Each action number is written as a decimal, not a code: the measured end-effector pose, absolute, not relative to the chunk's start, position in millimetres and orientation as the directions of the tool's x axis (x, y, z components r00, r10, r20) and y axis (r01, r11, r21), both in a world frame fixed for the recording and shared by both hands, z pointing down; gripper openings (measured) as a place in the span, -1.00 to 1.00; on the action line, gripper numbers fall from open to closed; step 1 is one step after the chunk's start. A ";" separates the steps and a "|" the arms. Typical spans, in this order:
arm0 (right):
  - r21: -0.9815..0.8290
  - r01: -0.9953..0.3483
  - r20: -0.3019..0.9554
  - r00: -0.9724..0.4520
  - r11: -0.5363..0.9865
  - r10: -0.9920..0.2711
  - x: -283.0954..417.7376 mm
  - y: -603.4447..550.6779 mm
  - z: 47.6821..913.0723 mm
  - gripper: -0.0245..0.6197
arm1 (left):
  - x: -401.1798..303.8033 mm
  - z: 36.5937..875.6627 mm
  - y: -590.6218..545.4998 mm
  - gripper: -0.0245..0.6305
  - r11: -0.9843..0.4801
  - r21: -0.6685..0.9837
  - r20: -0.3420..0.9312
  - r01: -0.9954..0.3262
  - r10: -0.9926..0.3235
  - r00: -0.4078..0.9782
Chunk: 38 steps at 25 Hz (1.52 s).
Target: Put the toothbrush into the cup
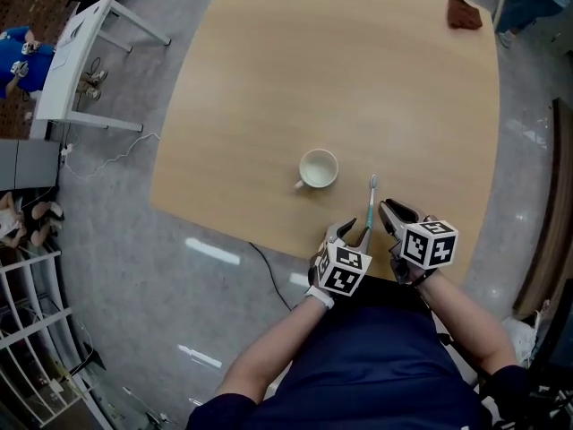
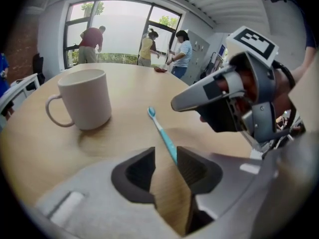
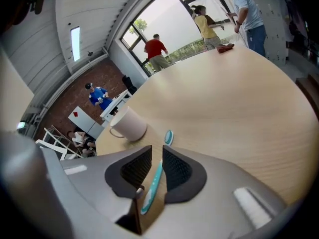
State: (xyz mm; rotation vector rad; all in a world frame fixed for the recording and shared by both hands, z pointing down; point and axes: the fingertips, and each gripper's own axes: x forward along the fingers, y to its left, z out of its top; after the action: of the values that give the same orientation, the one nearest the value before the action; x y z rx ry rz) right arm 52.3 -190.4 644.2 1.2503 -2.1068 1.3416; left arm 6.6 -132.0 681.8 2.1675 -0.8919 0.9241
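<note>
A teal toothbrush [image 1: 370,209] lies flat on the wooden table [image 1: 358,79], bristle end away from me. Left of it stands a white cup [image 1: 319,168], upright, handle toward the near left. My left gripper [image 1: 351,233] is low at the brush's handle end, jaws open; in the left gripper view the toothbrush [image 2: 160,128] runs out from beside the right pad, with the cup [image 2: 84,98] beyond. My right gripper [image 1: 391,211] is just right of the brush. In the right gripper view the toothbrush [image 3: 154,180] shows in the gap of the open right gripper [image 3: 157,156], pads clear of it.
A brown cloth [image 1: 464,12] lies at the table's far right corner. The table's near edge is right under both grippers. A white side table [image 1: 76,61] stands on the floor to the left. Several people stand by the windows [image 2: 144,46] beyond the table.
</note>
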 end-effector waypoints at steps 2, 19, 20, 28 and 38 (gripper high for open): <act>-0.561 -0.815 0.683 -0.554 0.142 -0.476 49.6 -189.0 652.6 -0.69 | 11.8 687.5 -130.3 -0.48 -0.596 0.267 0.782 -0.758 -0.326 0.532; -0.432 -0.877 0.803 -0.480 0.211 -0.353 40.3 -185.5 693.6 -0.54 | 26.9 677.0 -126.2 -0.38 -0.635 0.283 0.759 -0.718 -0.309 0.573; -0.413 -0.883 0.811 -0.469 0.225 -0.350 40.8 -184.8 694.4 -0.54 | 22.7 674.1 -126.0 -0.38 -0.627 0.289 0.754 -0.724 -0.318 0.575; -0.271 -0.903 0.872 -0.377 0.335 -0.313 33.4 -179.9 697.1 -0.52 | -10.8 663.1 -131.8 -0.40 -0.543 0.314 0.724 -0.779 -0.393 0.566; -0.221 -0.903 0.891 -0.340 0.368 -0.299 28.7 -186.0 700.5 -0.78 | -19.3 657.3 -127.4 -0.40 -0.516 0.330 0.706 -0.790 -0.421 0.570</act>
State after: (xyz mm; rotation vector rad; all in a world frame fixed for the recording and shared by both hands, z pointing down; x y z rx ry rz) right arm 28.7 -186.0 700.5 1.0498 -1.8368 0.9611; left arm -19.3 -127.4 657.3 2.1576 -0.9630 0.7403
